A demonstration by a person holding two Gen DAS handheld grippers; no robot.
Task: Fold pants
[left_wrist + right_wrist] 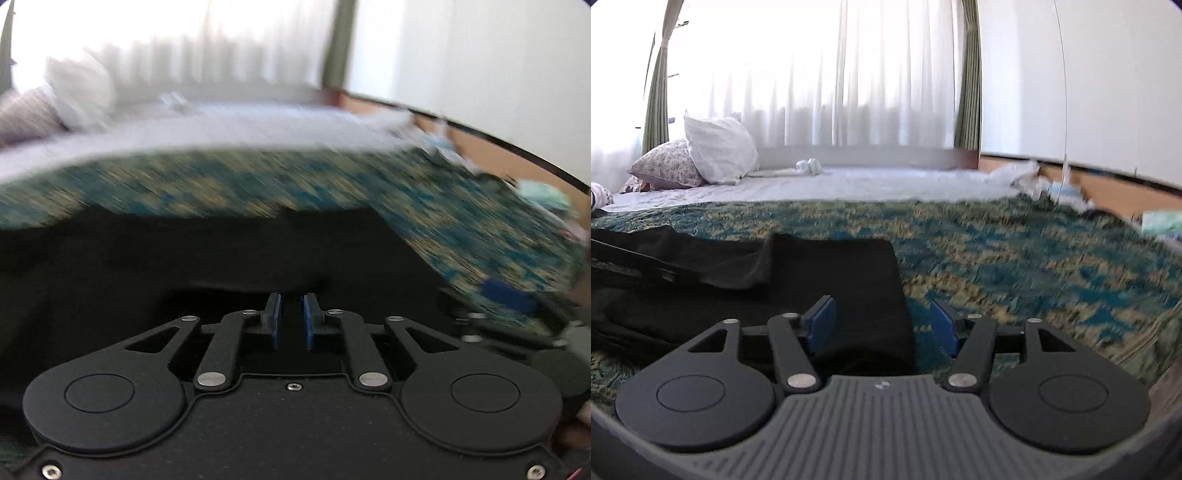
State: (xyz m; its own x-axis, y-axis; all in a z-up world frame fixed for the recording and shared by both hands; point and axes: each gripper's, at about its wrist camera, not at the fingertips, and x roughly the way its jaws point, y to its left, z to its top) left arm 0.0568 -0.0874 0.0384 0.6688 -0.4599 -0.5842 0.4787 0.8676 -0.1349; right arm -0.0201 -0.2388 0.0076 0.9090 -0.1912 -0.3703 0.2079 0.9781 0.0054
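Pants (831, 273), black and matte, spread over a teal-and-tan patterned bedspread (1015, 258) on the bed. Seen from the right wrist as layered: a flat upper panel with a straight right edge and a squared far corner, plus a looser fold running off to the left with a soft crease. No print or detail readable in the dark cloth. Filled most of the lower left-wrist view as one dark sheet (184, 258), blurred along its far edge.

Right claw (882, 325) held moderately wide, astride the pants' right edge: left pad over the black cloth, right pad over bare bedspread, neither pressing. Left claw (291, 319) drawn narrow, blue pads nearly together low over the pants; could not tell whether any cloth was pinched in the dark gap.

Beyond, a white pillow (718, 151) propped near bright sheer curtains (812, 74).
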